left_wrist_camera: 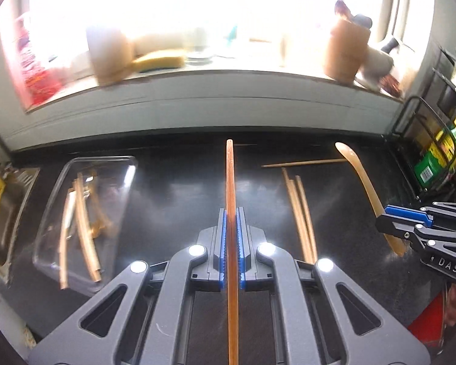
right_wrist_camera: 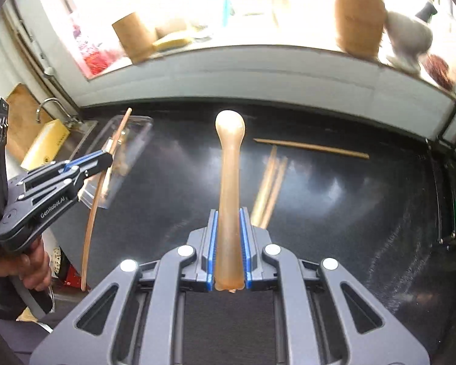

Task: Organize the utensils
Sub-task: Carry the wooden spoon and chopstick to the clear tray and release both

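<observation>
My left gripper (left_wrist_camera: 231,213) is shut on a long wooden chopstick (left_wrist_camera: 231,179) and holds it above the black counter; it also shows in the right wrist view (right_wrist_camera: 105,156) with the chopstick (right_wrist_camera: 91,222). My right gripper (right_wrist_camera: 229,213) is shut on the handle of a wooden spoon (right_wrist_camera: 230,164), bowl pointing forward; in the left wrist view the gripper (left_wrist_camera: 392,219) holds the spoon (left_wrist_camera: 360,173). A clear plastic tray (left_wrist_camera: 57,213) at the left holds several wooden sticks. Loose chopsticks (left_wrist_camera: 301,210) lie on the counter between the grippers.
A single chopstick (left_wrist_camera: 304,162) lies crosswise near the wall. A sink (left_wrist_camera: 6,213) is at far left. A wire rack with packets (left_wrist_camera: 434,158) stands at right. Wooden holders (left_wrist_camera: 345,51) and a sponge (left_wrist_camera: 158,60) sit on the windowsill.
</observation>
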`<move>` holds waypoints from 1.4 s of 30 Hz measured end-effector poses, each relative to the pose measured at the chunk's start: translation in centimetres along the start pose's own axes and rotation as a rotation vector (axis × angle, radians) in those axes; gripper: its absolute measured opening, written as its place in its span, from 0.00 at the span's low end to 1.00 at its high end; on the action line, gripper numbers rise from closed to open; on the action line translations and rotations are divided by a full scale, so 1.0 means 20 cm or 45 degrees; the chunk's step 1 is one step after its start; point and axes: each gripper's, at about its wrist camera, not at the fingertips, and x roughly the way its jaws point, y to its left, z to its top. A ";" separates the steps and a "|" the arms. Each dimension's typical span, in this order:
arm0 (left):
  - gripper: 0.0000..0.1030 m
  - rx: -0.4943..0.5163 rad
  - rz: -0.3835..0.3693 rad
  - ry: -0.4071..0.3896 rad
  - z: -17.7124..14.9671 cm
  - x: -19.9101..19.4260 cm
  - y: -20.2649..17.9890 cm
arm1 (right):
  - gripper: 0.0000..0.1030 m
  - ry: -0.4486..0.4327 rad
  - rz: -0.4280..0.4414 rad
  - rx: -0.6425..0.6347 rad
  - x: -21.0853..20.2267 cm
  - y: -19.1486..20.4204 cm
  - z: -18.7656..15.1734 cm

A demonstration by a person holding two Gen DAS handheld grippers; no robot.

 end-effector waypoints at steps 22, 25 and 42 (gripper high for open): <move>0.05 -0.211 0.204 -0.017 -0.13 -0.24 0.88 | 0.14 0.001 0.195 -0.221 0.35 0.97 0.34; 0.05 -0.236 0.225 -0.008 -0.14 -0.22 1.02 | 0.14 0.016 0.210 -0.235 0.42 1.08 0.38; 0.05 -0.332 0.223 0.084 -0.08 0.09 1.45 | 0.14 0.141 0.227 -0.242 0.90 1.35 0.59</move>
